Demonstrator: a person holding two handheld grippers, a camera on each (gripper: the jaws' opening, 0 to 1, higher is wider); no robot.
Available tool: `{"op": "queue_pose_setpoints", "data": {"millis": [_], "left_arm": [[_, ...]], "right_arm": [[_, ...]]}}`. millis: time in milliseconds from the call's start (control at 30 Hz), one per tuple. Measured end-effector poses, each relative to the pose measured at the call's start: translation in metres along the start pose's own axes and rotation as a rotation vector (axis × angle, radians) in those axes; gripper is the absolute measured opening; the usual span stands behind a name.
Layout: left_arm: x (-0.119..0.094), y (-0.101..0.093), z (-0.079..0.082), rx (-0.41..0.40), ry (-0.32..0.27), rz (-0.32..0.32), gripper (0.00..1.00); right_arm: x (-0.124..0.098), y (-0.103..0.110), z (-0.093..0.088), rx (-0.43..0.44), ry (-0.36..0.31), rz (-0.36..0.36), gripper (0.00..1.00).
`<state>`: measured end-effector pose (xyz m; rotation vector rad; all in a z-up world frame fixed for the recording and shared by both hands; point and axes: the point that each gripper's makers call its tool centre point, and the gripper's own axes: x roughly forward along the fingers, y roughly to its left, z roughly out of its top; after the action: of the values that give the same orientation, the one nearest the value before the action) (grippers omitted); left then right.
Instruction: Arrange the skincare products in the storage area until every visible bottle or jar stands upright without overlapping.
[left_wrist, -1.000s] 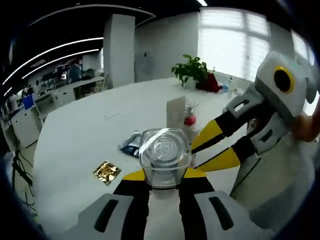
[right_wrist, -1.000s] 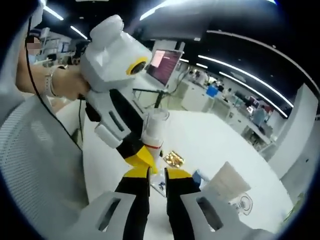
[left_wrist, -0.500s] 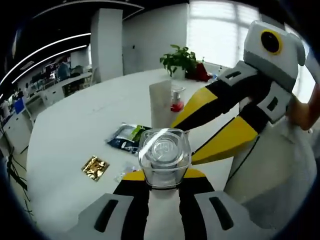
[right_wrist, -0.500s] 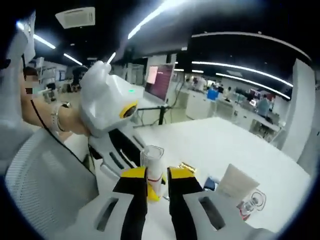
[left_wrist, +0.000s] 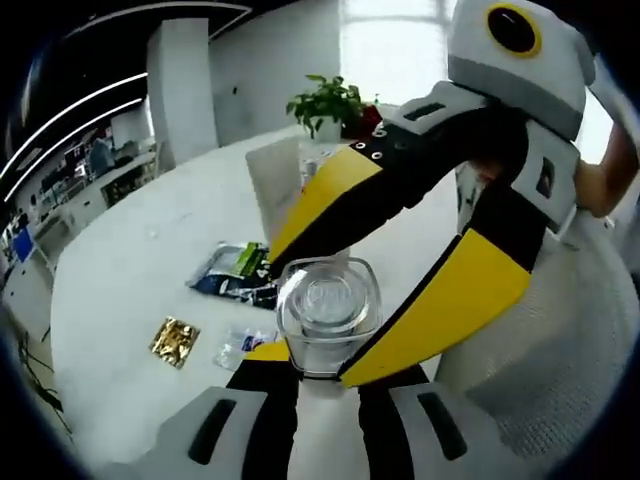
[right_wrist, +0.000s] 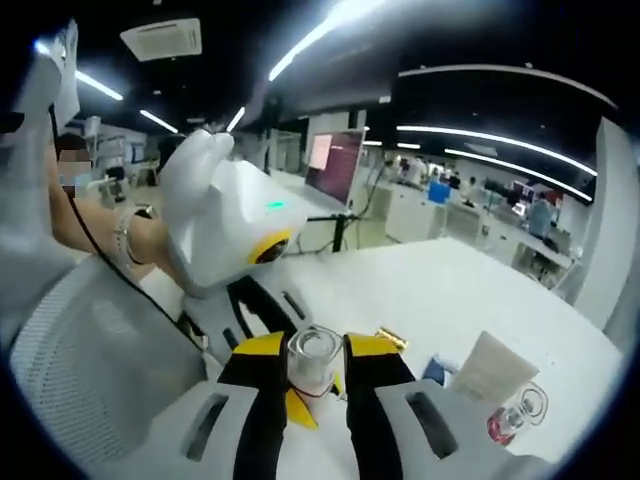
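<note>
Holding the clear jar (left_wrist: 327, 312) clamped in my left gripper (left_wrist: 322, 352) above the white table (left_wrist: 130, 280), I see my right gripper (right_wrist: 313, 365) straddle its cap with jaws parted. At 10 o'clock lie a gold packet (left_wrist: 173, 341) and blue sachet (left_wrist: 232, 273).

The jar (left_wrist: 328, 312) between my jaws looks like clear glossy plastic or glass, I cannot tell which. My jaws are matt black with smooth yellow tips. The surface (left_wrist: 150, 260) is smooth white and slightly shiny. The small packet (left_wrist: 174, 341) is crinkled gold foil; the pouch (left_wrist: 232, 272) is glossy film.
</note>
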<state>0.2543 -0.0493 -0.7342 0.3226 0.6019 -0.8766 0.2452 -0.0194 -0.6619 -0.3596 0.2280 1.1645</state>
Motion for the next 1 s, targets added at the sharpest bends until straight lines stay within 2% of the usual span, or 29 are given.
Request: {"op": "queue_pose_setpoints", "data": {"millis": [133, 500, 700, 867, 1000], "left_arm": [[0.001, -0.002, -0.002, 0.016, -0.008, -0.028, 0.18], [0.003, -0.007, -0.009, 0.069, 0.024, -0.038, 0.18], [0.005, -0.008, -0.009, 0.064, 0.01, -0.045, 0.18], [0.005, -0.005, -0.008, 0.06, -0.01, -0.045, 0.18], [0.007, -0.003, -0.009, 0.026, -0.031, -0.055, 0.18]], "right_arm": [[0.002, 0.004, -0.001, -0.007, 0.004, 0.011, 0.22], [0.006, 0.016, -0.008, -0.044, 0.033, 0.042, 0.22], [0.006, 0.013, -0.01, -0.046, 0.039, 0.037, 0.21], [0.006, 0.009, -0.011, 0.001, 0.026, 0.022, 0.21], [0.007, 0.006, -0.013, 0.046, 0.02, 0.016, 0.21]]}}
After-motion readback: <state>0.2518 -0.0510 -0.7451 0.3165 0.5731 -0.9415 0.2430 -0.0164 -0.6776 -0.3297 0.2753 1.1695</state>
